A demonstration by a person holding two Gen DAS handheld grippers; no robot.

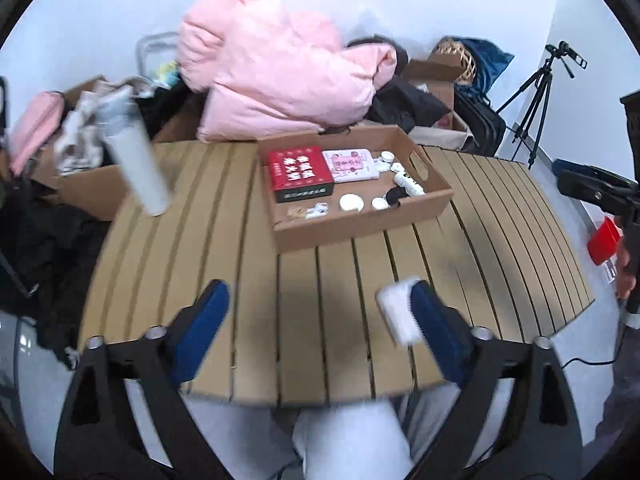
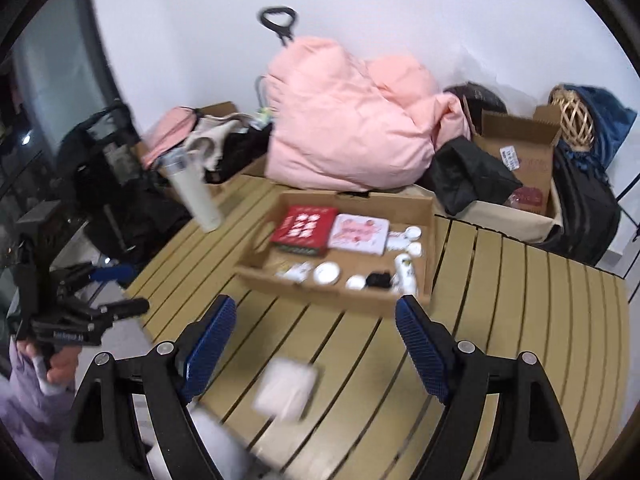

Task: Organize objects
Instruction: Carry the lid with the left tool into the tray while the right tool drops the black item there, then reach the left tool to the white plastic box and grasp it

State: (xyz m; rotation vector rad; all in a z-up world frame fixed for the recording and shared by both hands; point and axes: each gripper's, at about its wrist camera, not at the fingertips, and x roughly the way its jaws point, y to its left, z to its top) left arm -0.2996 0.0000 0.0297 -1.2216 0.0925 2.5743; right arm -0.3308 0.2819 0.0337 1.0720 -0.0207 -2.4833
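Note:
A shallow cardboard tray [image 1: 360,227] [image 2: 336,300] sits on the slatted wooden table [image 1: 200,264] [image 2: 520,340]. It holds a red box [image 1: 298,170] [image 2: 304,226], a pink box [image 1: 352,165] [image 2: 360,234], white round lids, a white bottle [image 1: 408,182] [image 2: 406,268] and a small black item. A white pack [image 1: 398,314] [image 2: 286,388] lies on the table near the front edge, beside my left gripper's right finger. A white tumbler [image 1: 136,160] [image 2: 194,196] stands at the table's far left. My left gripper [image 1: 316,320] is open and empty. My right gripper [image 2: 316,332] is open and empty above the pack.
A pink duvet [image 1: 276,68] [image 2: 352,120], cardboard boxes [image 2: 520,160], dark bags and clothes crowd the area behind the table. A tripod [image 1: 536,100] stands at the right. The person's legs show below the table's front edge.

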